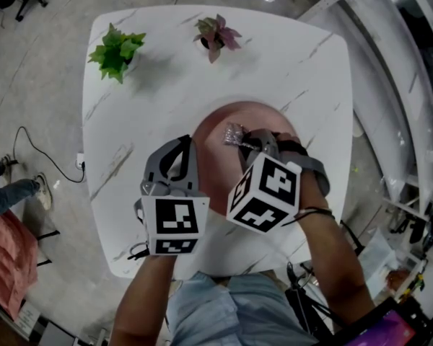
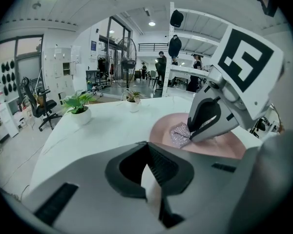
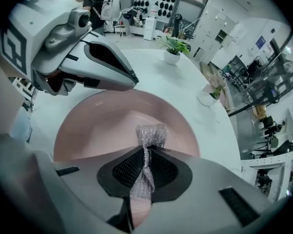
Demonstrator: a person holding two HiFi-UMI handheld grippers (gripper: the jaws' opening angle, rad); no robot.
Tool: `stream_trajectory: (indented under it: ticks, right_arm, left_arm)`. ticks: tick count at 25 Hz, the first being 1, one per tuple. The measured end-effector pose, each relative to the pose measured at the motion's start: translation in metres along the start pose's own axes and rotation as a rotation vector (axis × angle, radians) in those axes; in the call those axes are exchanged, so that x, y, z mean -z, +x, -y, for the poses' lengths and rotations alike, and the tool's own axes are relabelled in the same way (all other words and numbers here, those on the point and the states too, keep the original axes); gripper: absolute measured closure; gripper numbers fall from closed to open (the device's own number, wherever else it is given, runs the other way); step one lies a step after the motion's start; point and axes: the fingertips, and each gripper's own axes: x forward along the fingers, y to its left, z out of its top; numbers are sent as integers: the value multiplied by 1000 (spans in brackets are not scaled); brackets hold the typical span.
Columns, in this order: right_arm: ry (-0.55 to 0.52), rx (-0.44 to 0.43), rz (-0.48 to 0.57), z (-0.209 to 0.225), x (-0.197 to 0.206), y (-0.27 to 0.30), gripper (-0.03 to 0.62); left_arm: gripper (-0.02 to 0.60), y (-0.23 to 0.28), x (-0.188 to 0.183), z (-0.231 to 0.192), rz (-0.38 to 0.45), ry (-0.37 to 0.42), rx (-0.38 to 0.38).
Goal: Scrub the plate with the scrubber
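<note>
A pink plate [image 1: 254, 114] lies in the middle of the white table [image 1: 303, 63]. My right gripper [image 1: 247, 141] is over the plate's middle, shut on a silver mesh scrubber [image 1: 234, 133]. In the right gripper view the scrubber [image 3: 151, 135] sticks out past the jaws, down onto the plate [image 3: 102, 126]. My left gripper [image 1: 190, 140] is shut, its tip at the plate's left rim. In the left gripper view only a white sliver shows between its jaws [image 2: 146, 144]. I cannot tell whether it pinches the rim. That view shows the right gripper [image 2: 191, 134] and the scrubber [image 2: 179, 134].
A green potted plant [image 1: 117, 51] stands at the table's far left and a pink-leaved one [image 1: 215, 36] at the far middle. A person's feet [image 1: 18, 186] and a cable are on the floor at left. Metal shelving runs along the right.
</note>
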Motion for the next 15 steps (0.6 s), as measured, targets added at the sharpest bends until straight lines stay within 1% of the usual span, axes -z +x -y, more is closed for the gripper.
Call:
stream_trajectory:
  ticks: [8, 12, 15]
  right_arm:
    - [-110, -74, 41, -48, -8, -8, 539]
    - [-145, -120, 45, -73, -3, -14, 539]
    - [-150, -148, 34, -85, 8, -17, 540]
  left_arm:
    - [577, 2, 0, 0, -1, 4, 1]
    - [577, 2, -1, 0, -2, 4, -1]
    - [577, 2, -1, 0, -1, 9, -5]
